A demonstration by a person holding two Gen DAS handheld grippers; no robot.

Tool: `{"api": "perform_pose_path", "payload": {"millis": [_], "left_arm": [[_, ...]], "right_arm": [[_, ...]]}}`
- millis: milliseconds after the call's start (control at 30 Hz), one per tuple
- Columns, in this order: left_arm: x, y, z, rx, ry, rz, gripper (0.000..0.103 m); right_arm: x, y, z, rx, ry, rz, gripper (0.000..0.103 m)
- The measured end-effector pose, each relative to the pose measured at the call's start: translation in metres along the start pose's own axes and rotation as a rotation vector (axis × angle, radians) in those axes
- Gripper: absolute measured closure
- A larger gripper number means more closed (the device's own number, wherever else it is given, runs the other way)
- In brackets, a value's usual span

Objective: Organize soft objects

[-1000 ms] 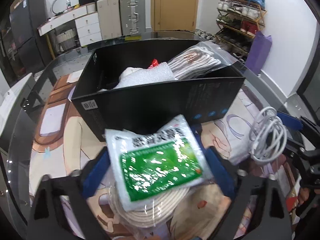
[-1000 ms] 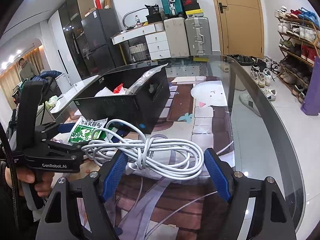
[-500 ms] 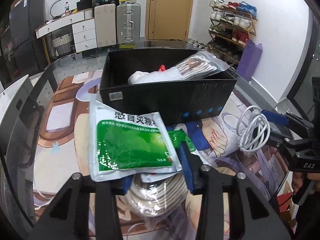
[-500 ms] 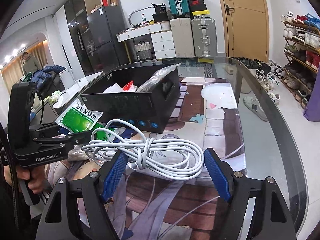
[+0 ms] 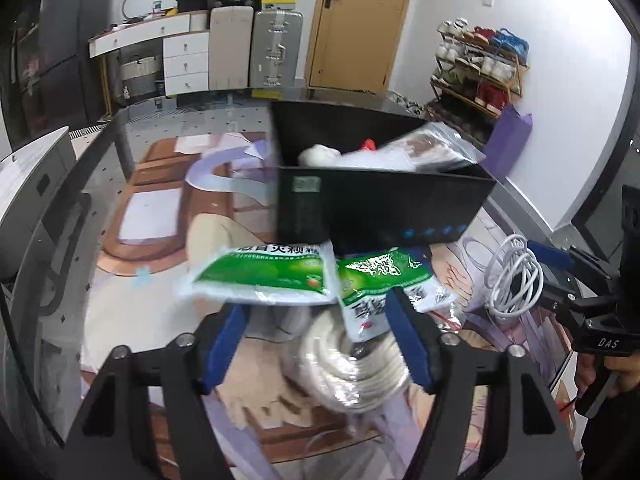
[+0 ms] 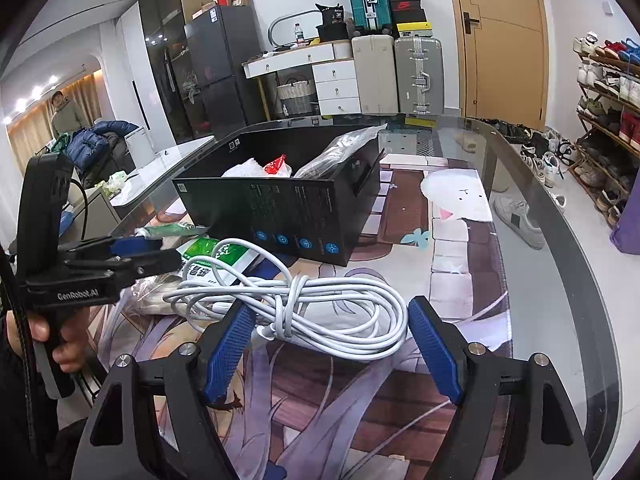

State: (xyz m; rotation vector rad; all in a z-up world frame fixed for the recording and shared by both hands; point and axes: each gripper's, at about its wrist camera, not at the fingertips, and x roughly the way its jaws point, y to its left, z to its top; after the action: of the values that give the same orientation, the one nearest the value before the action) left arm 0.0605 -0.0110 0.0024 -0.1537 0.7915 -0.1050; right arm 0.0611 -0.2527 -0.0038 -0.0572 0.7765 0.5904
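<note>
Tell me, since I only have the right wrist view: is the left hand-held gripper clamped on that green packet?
Observer: No. The left hand-held gripper has just been opening. Its jaws stand apart, and only a bagged beige cord coil shows between them, lower down and unpressed.
Operator: So is there just the one green packet?
Observer: Two. The first green packet sits just past one fingertip, and it is blurred. The second green packet lies beside it, partly behind the other finger.
</note>
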Motion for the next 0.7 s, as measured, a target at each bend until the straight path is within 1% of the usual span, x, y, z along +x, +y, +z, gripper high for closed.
{"api": "perform_pose_path", "payload": {"millis": [133, 167, 200, 267, 400, 500, 567, 700], "left_arm": [[0.004, 0.013, 0.002, -0.041, 0.020, 0.004, 0.030], [0.003, 0.015, 0.001, -0.047, 0.024, 0.018, 0.030], [0.003, 0.016, 0.001, -0.045, 0.027, 0.023, 0.028], [0.000, 0.019, -0.002, -0.029, 0.037, 0.031, 0.024], [-0.009, 0.028, -0.009, -0.013, 0.050, 0.050, 0.024], [-0.014, 0.032, -0.007, 0.029, 0.030, 0.097, 0.020], [-0.010, 0.034, -0.001, 0.063, 0.035, 0.121, 0.018], [-0.002, 0.035, 0.007, 0.104, 0.054, 0.088, 0.017]], "right_arm": [[0.000, -0.001, 0.000, 0.000, 0.001, 0.001, 0.023], [0.000, -0.001, 0.000, 0.000, -0.001, 0.001, 0.023], [0.000, -0.001, 0.000, -0.001, -0.002, 0.001, 0.023], [0.000, -0.002, 0.000, 0.000, -0.003, 0.001, 0.023], [0.000, -0.001, -0.001, -0.002, -0.003, 0.001, 0.023], [-0.001, 0.000, 0.000, -0.005, -0.005, 0.003, 0.023], [-0.001, 0.000, 0.000, -0.007, -0.004, 0.004, 0.023], [0.000, 0.000, -0.001, -0.009, -0.003, 0.003, 0.023]]}}
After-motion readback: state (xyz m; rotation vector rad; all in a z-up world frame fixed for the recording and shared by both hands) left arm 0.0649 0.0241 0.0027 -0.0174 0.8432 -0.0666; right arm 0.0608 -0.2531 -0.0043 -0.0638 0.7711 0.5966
